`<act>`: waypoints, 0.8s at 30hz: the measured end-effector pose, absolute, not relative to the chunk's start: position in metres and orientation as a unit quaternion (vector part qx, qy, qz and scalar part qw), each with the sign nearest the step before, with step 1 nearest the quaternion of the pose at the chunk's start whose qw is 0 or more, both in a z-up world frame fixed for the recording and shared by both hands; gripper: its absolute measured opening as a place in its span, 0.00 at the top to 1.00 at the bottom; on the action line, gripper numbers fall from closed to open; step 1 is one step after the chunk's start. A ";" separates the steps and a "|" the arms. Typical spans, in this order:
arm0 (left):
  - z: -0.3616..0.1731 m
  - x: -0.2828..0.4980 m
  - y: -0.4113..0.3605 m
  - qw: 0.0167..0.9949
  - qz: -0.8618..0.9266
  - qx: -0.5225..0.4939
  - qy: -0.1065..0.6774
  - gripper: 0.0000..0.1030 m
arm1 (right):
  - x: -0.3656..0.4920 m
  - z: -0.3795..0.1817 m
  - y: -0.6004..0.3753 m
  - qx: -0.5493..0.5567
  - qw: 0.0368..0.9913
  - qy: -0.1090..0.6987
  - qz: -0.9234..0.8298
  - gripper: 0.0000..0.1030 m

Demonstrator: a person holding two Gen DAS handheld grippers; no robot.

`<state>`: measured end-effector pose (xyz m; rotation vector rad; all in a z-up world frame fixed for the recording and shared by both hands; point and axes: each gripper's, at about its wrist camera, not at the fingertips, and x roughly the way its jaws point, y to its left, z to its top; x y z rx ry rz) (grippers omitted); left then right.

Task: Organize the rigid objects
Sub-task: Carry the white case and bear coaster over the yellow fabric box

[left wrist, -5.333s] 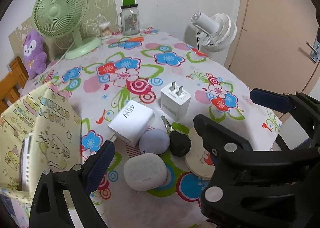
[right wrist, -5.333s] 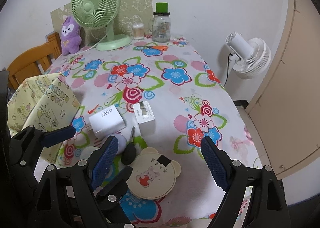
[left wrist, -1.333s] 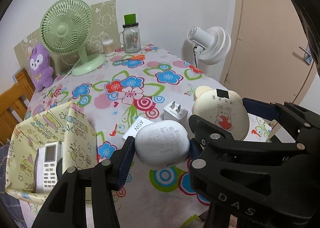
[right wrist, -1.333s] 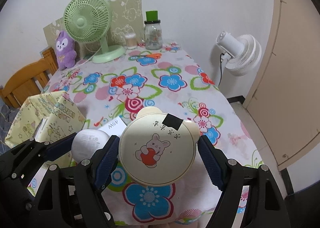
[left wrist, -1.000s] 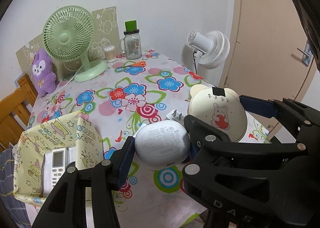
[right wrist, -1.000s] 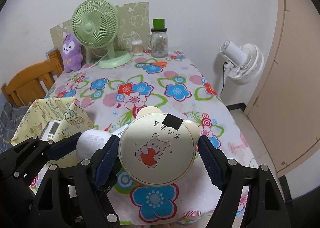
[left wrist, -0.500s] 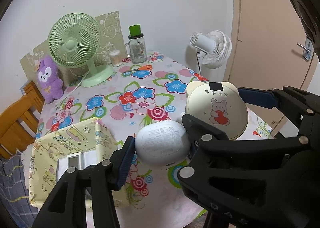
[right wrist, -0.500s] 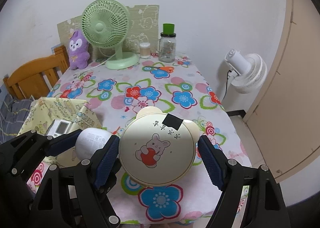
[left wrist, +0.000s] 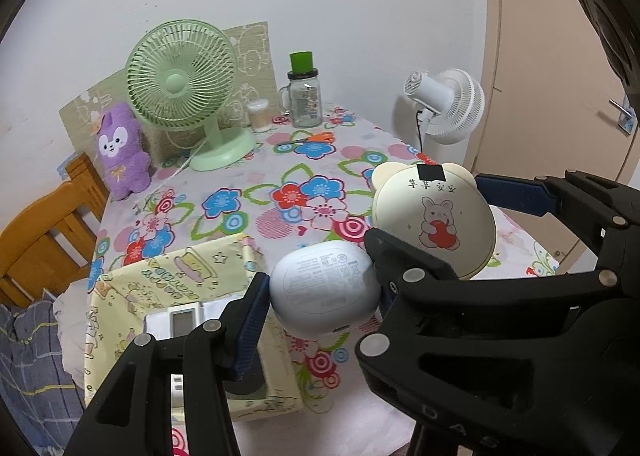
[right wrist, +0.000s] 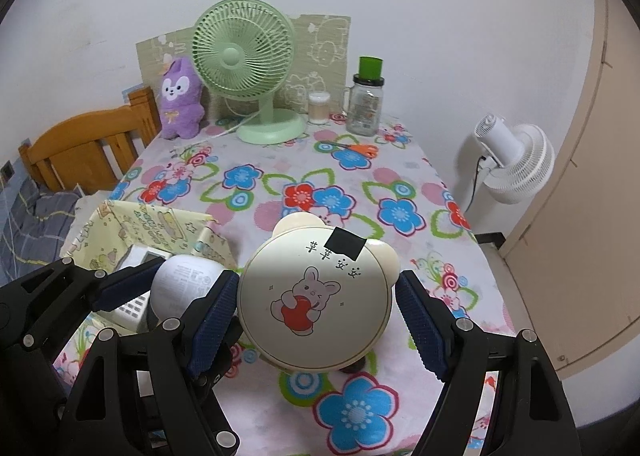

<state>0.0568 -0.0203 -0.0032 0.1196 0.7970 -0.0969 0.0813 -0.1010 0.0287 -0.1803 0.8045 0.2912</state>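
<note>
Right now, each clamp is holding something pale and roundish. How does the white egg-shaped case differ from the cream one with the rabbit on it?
The white case is a plump, rounded pebble with only small grey print; the cream rabbit case is a flat disc with two bear-like ears, a rabbit drawing and a black tape patch. The white case looks smaller than the cream one. The left gripper holds the white case, the right gripper the cream one. Both are held off the table near the yellow box.

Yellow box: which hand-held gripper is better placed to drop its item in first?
Left, probably. The left hand-held gripper holds the white oval case right beside the yellow box, above its open side. The right hand-held gripper, holding the round bear-eared case, sits farther from the box.
</note>
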 end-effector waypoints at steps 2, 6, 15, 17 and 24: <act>-0.003 0.057 -0.014 0.919 -0.046 0.054 0.389 0.45 | 0.081 0.030 -0.095 -0.092 0.906 0.388 0.145 0.22; -0.001 0.057 -0.003 0.919 -0.037 0.053 0.389 0.45 | 0.082 0.031 -0.082 -0.094 0.905 0.386 0.153 0.22; -0.004 0.057 0.026 0.917 -0.020 0.050 0.396 0.45 | 0.087 0.028 -0.055 -0.098 0.898 0.391 0.173 0.22; -0.006 0.058 0.031 0.915 -0.018 0.048 0.399 0.45 | 0.088 0.025 -0.048 -0.100 0.896 0.396 0.178 0.22; -0.015 0.062 0.053 0.911 -0.009 0.040 0.409 0.45 | 0.093 0.015 -0.026 -0.108 0.886 0.409 0.187 0.22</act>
